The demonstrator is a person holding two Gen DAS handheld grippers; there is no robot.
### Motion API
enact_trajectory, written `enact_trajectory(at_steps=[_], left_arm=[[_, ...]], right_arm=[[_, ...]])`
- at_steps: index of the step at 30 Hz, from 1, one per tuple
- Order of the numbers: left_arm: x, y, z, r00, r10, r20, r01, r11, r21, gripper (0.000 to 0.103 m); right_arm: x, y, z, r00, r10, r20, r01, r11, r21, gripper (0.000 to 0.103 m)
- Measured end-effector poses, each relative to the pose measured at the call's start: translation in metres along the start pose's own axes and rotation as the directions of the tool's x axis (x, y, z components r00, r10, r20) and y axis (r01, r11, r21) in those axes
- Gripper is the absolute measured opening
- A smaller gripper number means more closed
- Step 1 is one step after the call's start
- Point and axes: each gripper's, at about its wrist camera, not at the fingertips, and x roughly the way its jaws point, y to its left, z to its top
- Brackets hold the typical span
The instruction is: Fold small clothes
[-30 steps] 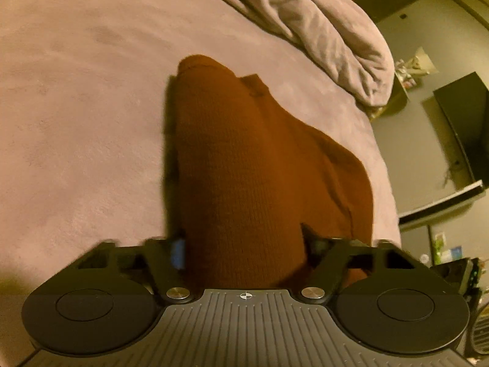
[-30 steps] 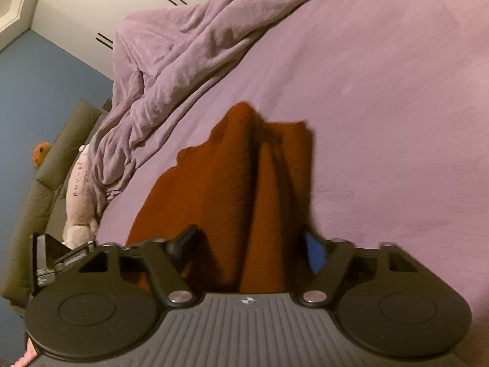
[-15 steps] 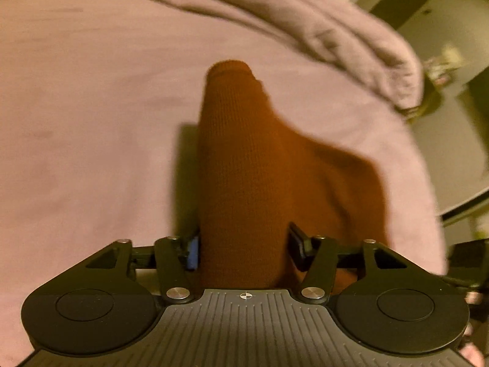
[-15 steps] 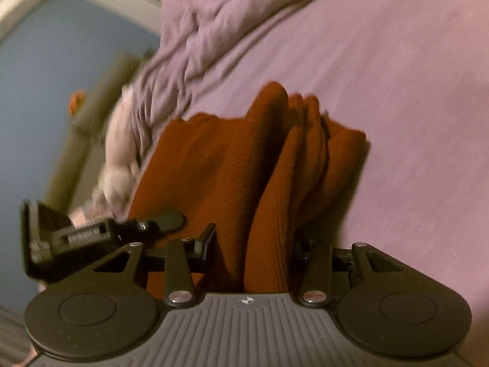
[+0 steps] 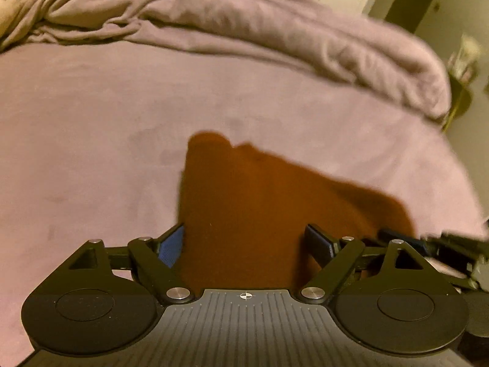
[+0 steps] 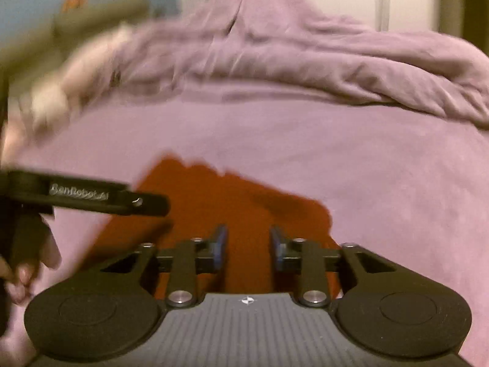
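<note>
Left wrist view: the rust-brown knit garment (image 5: 269,211) lies on the mauve bed (image 5: 91,128), between the spread jaws of the left gripper (image 5: 249,241). The right gripper (image 6: 248,243) hovers over the same cloth (image 6: 214,195), jaws parted, gripping nothing. A crumpled blanket (image 6: 305,52) lies beyond.

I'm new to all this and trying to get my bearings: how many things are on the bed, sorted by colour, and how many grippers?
Rust-orange garment: 1
Mauve bedding: 2, the flat bed cover and the bunched blanket
Black grippers: 2, the left gripper and the right gripper
Total: 5
</note>
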Motion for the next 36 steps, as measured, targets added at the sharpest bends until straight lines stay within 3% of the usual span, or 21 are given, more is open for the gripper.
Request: enact_trajectory(at_steps=[2, 5, 10, 11, 12, 14, 15, 18, 21, 24, 26, 28, 31, 33, 36], left_arm=[[0.012, 0.001, -0.011, 1.0, -0.001, 0.003, 0.001, 1.0, 0.029, 0.096], [0.013, 0.015, -0.013, 1.0, -0.018, -0.004, 0.018, 0.997, -0.078, 0.097], [-0.039, 0.037, -0.04, 0.998, -0.053, 0.036, 0.058, 0.988, -0.144, 0.096], [-0.055, 0.042, -0.052, 0.997, -0.06, 0.048, 0.066, 0.987, -0.146, 0.096], [-0.067, 0.047, -0.063, 0.997, -0.059, 0.055, 0.066, 0.988, -0.137, 0.096], [-0.091, 0.055, -0.091, 0.996, -0.02, 0.084, 0.03, 0.993, -0.115, 0.096], [-0.101, 0.057, -0.105, 0.995, 0.0, 0.098, 0.01, 0.994, -0.105, 0.096], [-0.116, 0.053, -0.128, 0.997, 0.029, 0.075, -0.022, 0.995, -0.094, 0.096], [-0.111, 0.047, -0.14, 1.0, 0.008, 0.002, -0.008, 0.997, -0.073, 0.094], [-0.102, 0.042, -0.14, 1.0, 0.017, -0.02, -0.018, 0.998, -0.058, 0.094], [-0.094, 0.038, -0.138, 0.998, 0.049, -0.028, -0.05, 0.998, -0.048, 0.093], [-0.089, 0.034, -0.134, 0.998, 0.054, -0.026, -0.055, 0.998, -0.04, 0.092], [-0.092, 0.032, -0.132, 0.999, 0.052, -0.015, -0.053, 0.998, -0.045, 0.092], [-0.089, 0.031, -0.133, 0.997, 0.067, -0.026, -0.068, 0.997, -0.042, 0.092], [-0.088, 0.031, -0.134, 0.997, 0.07, -0.025, -0.071, 0.996, -0.051, 0.092]], right_arm=[[0.025, -0.01, -0.008, 0.998, -0.051, -0.03, 0.05, 0.998, -0.036, 0.021], [0.038, -0.037, -0.008, 0.996, -0.083, -0.025, 0.085, 0.993, 0.084, 0.021], [0.0, -0.037, -0.018, 0.996, -0.085, 0.019, 0.082, 0.989, 0.127, 0.02], [-0.02, -0.039, -0.03, 0.998, -0.048, 0.039, 0.041, 0.986, 0.163, 0.026], [-0.036, -0.042, -0.04, 0.998, -0.016, 0.063, 0.002, 0.979, 0.203, 0.041], [-0.069, -0.047, -0.068, 0.995, 0.028, 0.094, -0.053, 0.959, 0.28, 0.062], [-0.081, -0.045, -0.085, 0.994, 0.041, 0.102, -0.07, 0.952, 0.299, 0.063], [-0.096, -0.041, -0.123, 0.996, 0.078, 0.048, -0.091, 0.92, 0.382, 0.063], [-0.107, -0.049, -0.144, 0.989, 0.122, 0.08, -0.145, 0.861, 0.487, 0.062], [-0.108, -0.05, -0.142, 0.977, 0.179, 0.115, -0.212, 0.79, 0.576, 0.056], [-0.099, -0.042, -0.136, 0.98, 0.181, 0.083, -0.196, 0.796, 0.573, 0.053], [-0.09, -0.041, -0.136, 0.979, 0.202, 0.037, -0.182, 0.772, 0.609, 0.049], [-0.1, -0.04, -0.129, 0.962, 0.247, 0.114, -0.26, 0.715, 0.649, 0.049], [-0.109, -0.037, -0.126, 0.953, 0.258, 0.158, -0.299, 0.722, 0.624, 0.061], [-0.106, -0.034, -0.125, 0.961, 0.242, 0.132, -0.271, 0.743, 0.612, 0.062]])
